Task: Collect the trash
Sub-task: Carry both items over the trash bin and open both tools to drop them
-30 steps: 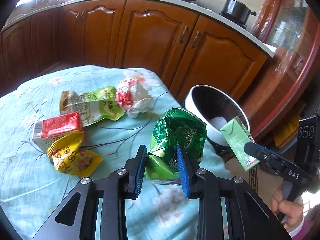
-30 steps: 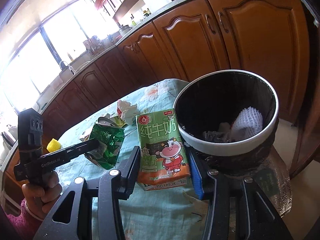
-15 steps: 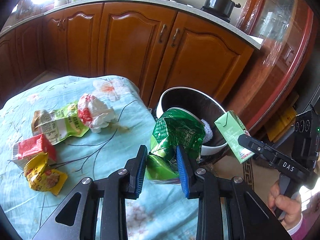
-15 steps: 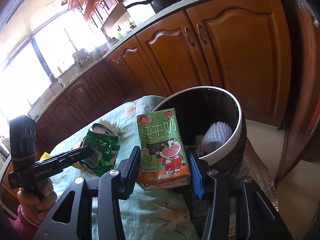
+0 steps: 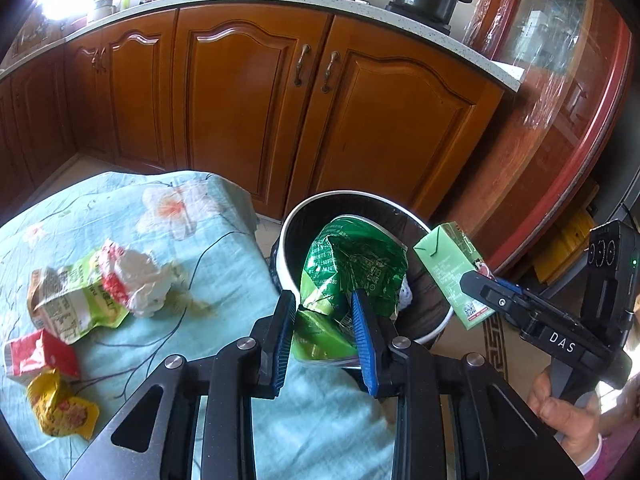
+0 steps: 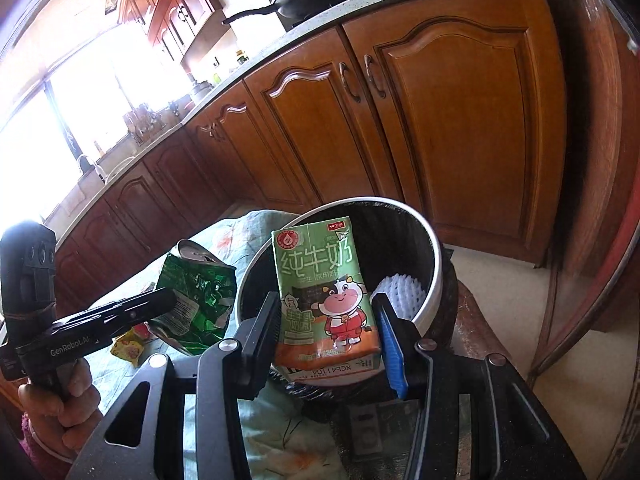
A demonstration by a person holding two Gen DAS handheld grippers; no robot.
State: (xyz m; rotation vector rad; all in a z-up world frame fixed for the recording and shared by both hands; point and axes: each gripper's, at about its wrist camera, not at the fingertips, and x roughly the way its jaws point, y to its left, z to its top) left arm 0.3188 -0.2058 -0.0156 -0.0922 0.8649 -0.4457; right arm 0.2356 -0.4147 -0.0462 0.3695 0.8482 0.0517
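So both hands are hauling trash to the bin at once. The left tool is pinching a crumpled green bag right at the bin's near rim, and the right tool is clamping a milk carton over the bin's mouth. Both are tilting downward. Next move probably just needs each one sitting over the opening before letting go. More wrappers are lying on the counter to the left.
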